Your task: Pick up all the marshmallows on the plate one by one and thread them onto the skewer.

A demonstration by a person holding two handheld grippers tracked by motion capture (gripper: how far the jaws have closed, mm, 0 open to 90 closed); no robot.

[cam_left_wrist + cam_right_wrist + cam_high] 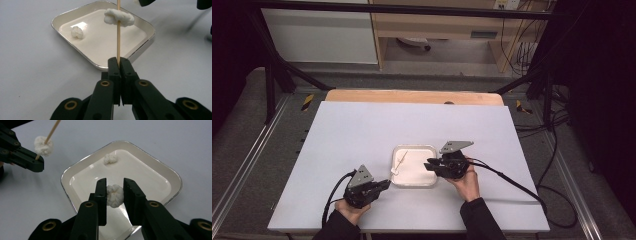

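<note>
A square white tray [414, 147] sits mid-table. My left gripper [119, 61] is shut on the lower end of a thin wooden skewer [118, 37], which stands up over the tray's near rim [98, 66]. One white marshmallow-like lump [119, 17] is threaded on the skewer. Another lump [77, 32] lies loose in the tray. My right gripper [115, 182] hovers over the tray, shut on a third lump [115, 196] held between its jaws. In the high view the left gripper [387, 184] is at the tray's left front and the right gripper [430, 165] at its right side.
The white tabletop [352, 135] is bare around the tray. A wooden edge [412, 96] runs along the far side. Black cables [512, 180] trail from both grippers toward the front and right. Black frame bars [277, 70] stand beyond the table.
</note>
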